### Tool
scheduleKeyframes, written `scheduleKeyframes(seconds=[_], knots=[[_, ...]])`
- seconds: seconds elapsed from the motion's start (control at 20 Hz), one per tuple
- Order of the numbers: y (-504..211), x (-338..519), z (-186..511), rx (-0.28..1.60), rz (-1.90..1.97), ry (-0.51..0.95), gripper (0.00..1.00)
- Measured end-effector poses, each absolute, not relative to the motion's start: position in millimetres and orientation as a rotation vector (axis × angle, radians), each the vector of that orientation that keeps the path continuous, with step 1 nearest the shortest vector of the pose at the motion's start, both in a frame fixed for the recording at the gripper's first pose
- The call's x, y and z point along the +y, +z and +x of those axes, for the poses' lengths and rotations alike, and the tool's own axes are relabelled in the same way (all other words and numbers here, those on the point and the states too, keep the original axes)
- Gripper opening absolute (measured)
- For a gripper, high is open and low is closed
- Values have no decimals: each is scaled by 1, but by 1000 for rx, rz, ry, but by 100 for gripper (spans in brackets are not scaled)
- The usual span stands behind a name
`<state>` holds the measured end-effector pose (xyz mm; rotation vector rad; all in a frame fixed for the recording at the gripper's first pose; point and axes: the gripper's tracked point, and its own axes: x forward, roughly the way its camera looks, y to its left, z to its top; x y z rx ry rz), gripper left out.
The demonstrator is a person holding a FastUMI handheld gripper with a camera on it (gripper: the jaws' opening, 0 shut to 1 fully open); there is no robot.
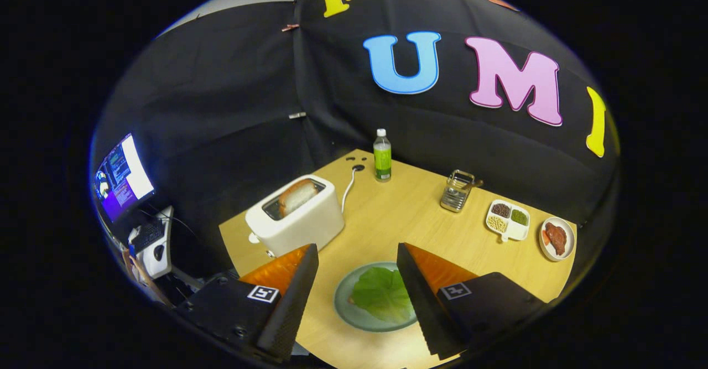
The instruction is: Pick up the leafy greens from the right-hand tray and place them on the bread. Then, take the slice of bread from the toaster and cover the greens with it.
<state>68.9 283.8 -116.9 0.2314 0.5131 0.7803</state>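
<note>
The gripper (pixel 357 286) hangs above the table's near edge with its fingers spread wide and nothing held between them. Directly below the gap, and partly hidden by the right finger, sits a round plate (pixel 345 311) with the leafy greens (pixel 381 294) already spread flat on it; a pale sliver at the leaf's near-left edge may be the bread beneath, though I cannot tell for sure. Judging by this, the first step looks finished and the toaster slice is next. The toaster (pixel 301 222) stands just beyond the left finger, near the table's left edge, so the reach is forward and to the left. The slice of bread (pixel 297 196) stands upright in its slot, its long axis running along the slot toward the far right. Further out, a green-labelled bottle (pixel 382 156) stands at the far corner, a small glass jar (pixel 457 191) along the far right edge, then a divided dish (pixel 509 221) of three small heaps and a small plate (pixel 557 238) with a reddish piece at the right corner.
</note>
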Motion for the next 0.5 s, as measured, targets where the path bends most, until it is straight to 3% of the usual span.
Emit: scheduleKeyframes(seconds=[0.5], knots=[[-35,381,81,502,395,861,90]])
